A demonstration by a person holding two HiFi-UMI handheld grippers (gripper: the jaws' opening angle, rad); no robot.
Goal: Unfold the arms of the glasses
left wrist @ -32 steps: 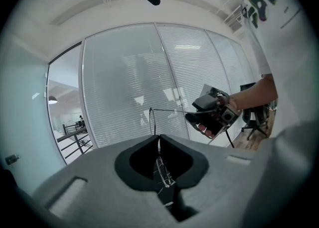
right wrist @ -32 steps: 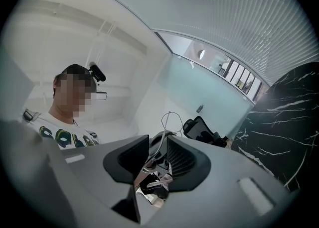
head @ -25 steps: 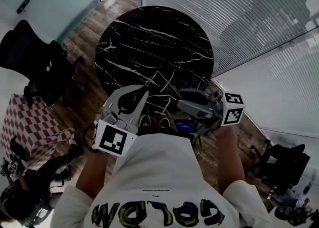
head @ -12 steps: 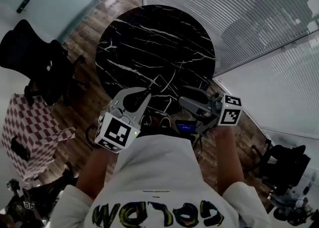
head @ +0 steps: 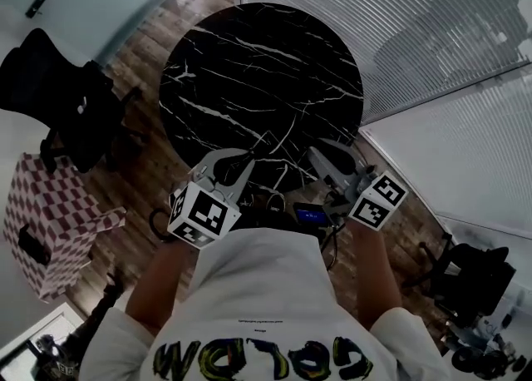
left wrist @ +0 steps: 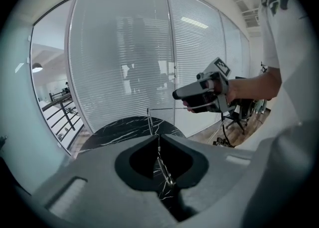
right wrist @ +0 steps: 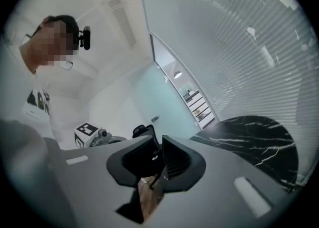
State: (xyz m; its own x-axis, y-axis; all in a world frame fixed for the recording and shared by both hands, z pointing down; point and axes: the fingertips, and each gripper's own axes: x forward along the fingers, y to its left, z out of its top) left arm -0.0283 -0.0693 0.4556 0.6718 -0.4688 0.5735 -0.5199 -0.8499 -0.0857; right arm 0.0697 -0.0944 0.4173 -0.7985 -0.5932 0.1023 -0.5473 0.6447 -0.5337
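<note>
Both grippers up over the round black table (head: pixel 258 63), neither touching it. Left gripper (left wrist: pixel 158 136) pressed together on the glasses (left wrist: pixel 149 120) — a thin metal wire caught in the slot between the pads and poking out past the tips, held in the air in front of the window blinds. Too fine to tell which part of the frame, and not to be made out at all from the head view. Right gripper (right wrist: pixel 157 140) off to the side, apart from the left one, its jaws just now closing down to a narrow slot. In that slot, a small glint and a thin dark line, perhaps another bit of the frame, but no telling whether the pads bite on it. As for progress, by the look of things: pick-up done, glasses lifted and steadied on one side. The unfolding itself at best only begun — no arm seen swung out anywhere. Left to do, most likely: get the right pads onto a free arm, swing it out on its hinge, then the same for the other arm.
</note>
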